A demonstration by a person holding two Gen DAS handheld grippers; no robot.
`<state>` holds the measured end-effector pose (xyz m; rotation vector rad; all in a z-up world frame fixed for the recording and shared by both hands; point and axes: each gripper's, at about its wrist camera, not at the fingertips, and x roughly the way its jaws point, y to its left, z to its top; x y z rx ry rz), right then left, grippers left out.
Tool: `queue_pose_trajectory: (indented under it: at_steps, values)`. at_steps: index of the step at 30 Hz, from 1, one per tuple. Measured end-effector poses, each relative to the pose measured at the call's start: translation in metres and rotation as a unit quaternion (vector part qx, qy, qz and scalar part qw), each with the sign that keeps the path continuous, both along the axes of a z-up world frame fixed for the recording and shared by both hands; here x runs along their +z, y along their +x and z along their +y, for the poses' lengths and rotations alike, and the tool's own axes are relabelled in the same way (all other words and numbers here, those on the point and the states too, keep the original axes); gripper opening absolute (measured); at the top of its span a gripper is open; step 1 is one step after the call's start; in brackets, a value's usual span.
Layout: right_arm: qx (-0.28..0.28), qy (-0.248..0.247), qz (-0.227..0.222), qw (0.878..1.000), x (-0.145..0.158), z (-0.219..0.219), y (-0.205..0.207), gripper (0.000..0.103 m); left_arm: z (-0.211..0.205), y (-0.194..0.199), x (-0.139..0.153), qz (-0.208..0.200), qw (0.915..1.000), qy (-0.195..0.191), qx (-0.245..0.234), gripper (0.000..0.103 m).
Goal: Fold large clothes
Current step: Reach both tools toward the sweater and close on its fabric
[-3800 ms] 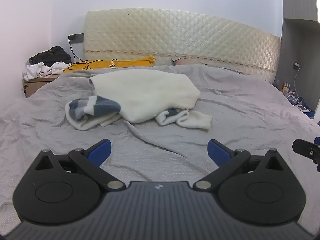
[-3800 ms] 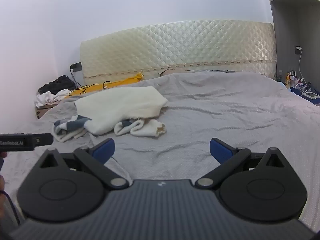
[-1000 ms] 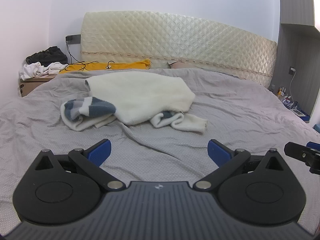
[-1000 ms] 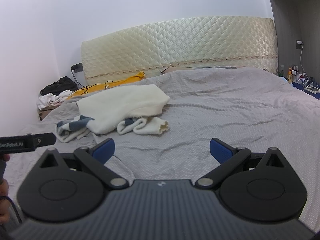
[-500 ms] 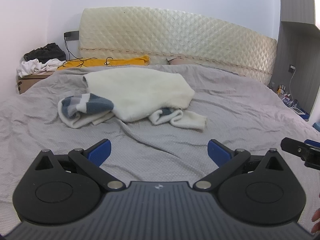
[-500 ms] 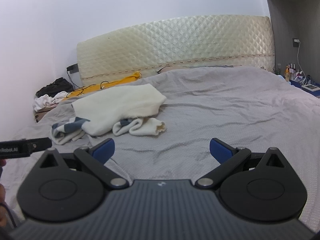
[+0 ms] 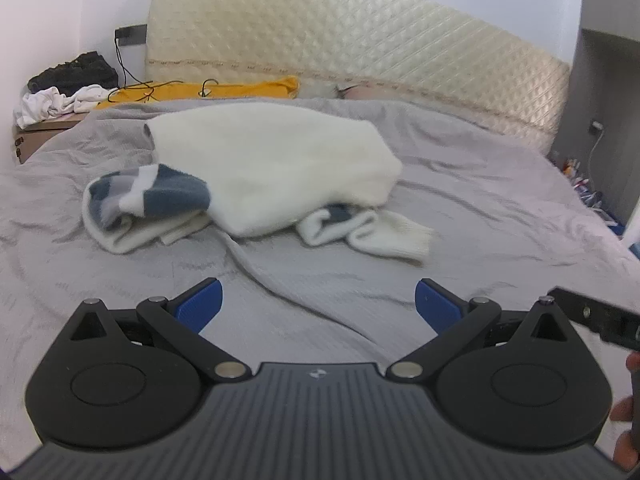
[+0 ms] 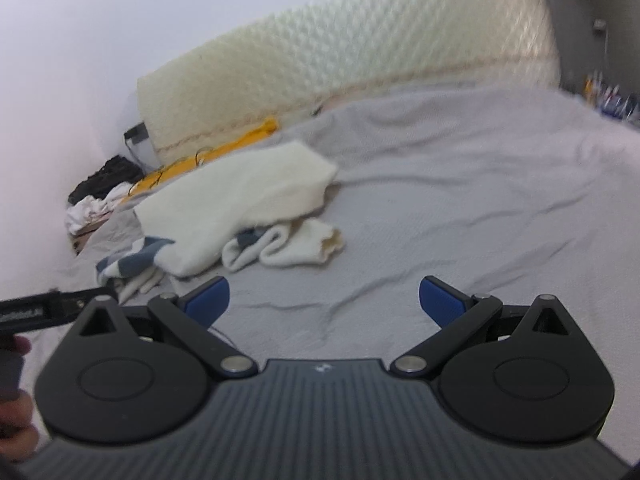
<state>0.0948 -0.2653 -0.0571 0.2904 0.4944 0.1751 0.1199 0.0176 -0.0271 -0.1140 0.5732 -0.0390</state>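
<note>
A cream knitted sweater (image 7: 272,168) with blue and grey striped sleeves lies crumpled on the grey bed sheet (image 7: 480,208). One striped sleeve (image 7: 160,196) bunches at its left, and a cream cuff (image 7: 384,236) sticks out at its right. My left gripper (image 7: 318,302) hovers open over the sheet, short of the sweater. In the right wrist view the sweater (image 8: 240,204) sits left of centre. My right gripper (image 8: 324,300) is open above bare sheet (image 8: 480,208), to the right of the sweater.
A quilted cream headboard (image 7: 360,52) backs the bed. A yellow cloth with black cables (image 7: 208,90) lies by it. Dark and white clothes (image 7: 68,84) are piled on a bedside stand at the left. A grey cabinet (image 7: 600,120) stands at the right with small items below.
Both grippers have moved closer to the sweater. The right wrist view has tilted and is blurred by motion. Both stay open.
</note>
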Motion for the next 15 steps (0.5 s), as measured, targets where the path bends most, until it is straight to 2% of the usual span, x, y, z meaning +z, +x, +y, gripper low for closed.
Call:
queue_pose_trajectory:
  at_steps: [4,8,11,15]
  values:
    - [0.016,-0.016,0.027,0.999,-0.016,0.016,0.032,0.103,0.012,0.051,-0.015,0.024,0.9995,-0.004,0.022,0.103]
    - [0.038,-0.051,0.022,0.998,-0.03,0.031,0.059,0.103,0.022,0.096,-0.037,0.05,0.9979,-0.017,0.037,0.103]
    - [0.051,-0.068,0.025,0.996,-0.042,0.036,0.085,0.103,0.022,0.127,-0.058,0.066,0.9965,0.001,0.052,0.103]
    - [0.059,-0.073,0.017,0.995,-0.059,0.038,0.118,0.102,0.023,0.161,-0.08,0.061,0.9955,0.024,0.068,0.103]
